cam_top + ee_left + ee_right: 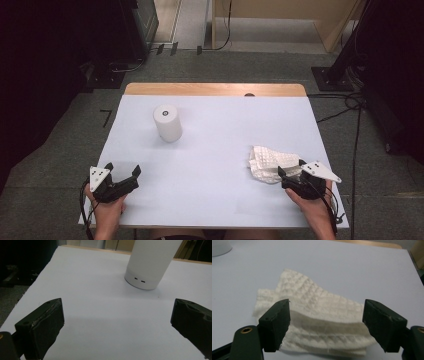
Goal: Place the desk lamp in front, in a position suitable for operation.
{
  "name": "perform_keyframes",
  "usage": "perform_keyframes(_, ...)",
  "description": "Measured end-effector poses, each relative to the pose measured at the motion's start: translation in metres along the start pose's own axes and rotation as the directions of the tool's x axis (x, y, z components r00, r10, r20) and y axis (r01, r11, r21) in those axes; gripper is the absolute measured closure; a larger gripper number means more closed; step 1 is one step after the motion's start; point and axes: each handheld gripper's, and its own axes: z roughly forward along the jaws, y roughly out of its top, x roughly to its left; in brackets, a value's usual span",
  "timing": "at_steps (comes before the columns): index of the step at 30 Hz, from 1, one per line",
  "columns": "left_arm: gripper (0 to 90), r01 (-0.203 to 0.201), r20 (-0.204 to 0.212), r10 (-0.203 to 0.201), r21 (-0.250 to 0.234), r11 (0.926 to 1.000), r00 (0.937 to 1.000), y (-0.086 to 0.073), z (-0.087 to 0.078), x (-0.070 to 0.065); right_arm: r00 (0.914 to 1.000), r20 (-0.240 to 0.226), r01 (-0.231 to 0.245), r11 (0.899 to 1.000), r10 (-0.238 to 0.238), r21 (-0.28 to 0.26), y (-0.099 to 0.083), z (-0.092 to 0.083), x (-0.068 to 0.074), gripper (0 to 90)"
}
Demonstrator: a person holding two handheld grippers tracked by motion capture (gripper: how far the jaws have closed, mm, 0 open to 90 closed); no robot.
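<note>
A white cloth (pixel 270 162) with a bumpy waffle pattern lies on the counter (pixel 210 150), on its right side and close to the front edge. It is folded over itself in a few loose layers, so it looks thick and a bit puffy. Its stacked folded edges (pixel 324 337) face the front, and the top layer sags a little.

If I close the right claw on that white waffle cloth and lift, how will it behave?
The white waffle cloth lies in loose, uneven folds, so it will probably sag and unfold rather than hold its shape. It looks thin and soft, so likely light. The right claw stands open around its near edge; the stacked layers there may separate, so a pinch might catch only some of them.
</note>
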Motion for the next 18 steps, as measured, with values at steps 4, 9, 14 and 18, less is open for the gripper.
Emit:
perform_keyframes(4,0.0,0.03,0.001,-0.03,-0.026,0.9992,0.9995,0.009,-0.004,-0.004,0.9998,0.019,-0.006,1.0,0.006,-0.009,-0.012,-0.006,-0.012,21.2)
perform_keyframes(9,0.0,-0.012,0.013,0.012,-0.038,0.9992,0.9998,0.021,-0.006,-0.02,0.9996,0.024,-0.013,1.0,0.013,-0.002,-0.017,-0.002,-0.016,20.9)
perform_keyframes(14,0.0,-0.033,0.028,0.035,-0.044,0.9985,0.999,0.035,-0.004,-0.034,0.9993,0.016,-0.034,0.999,0.034,-0.001,-0.019,0.002,-0.018,20.9)
perform_keyframes(18,0.0,-0.058,0.041,0.059,-0.04,0.9976,0.9974,0.043,0.002,-0.048,0.9993,0.02,-0.032,0.999,0.031,0.009,-0.022,0.005,-0.018,21.0)
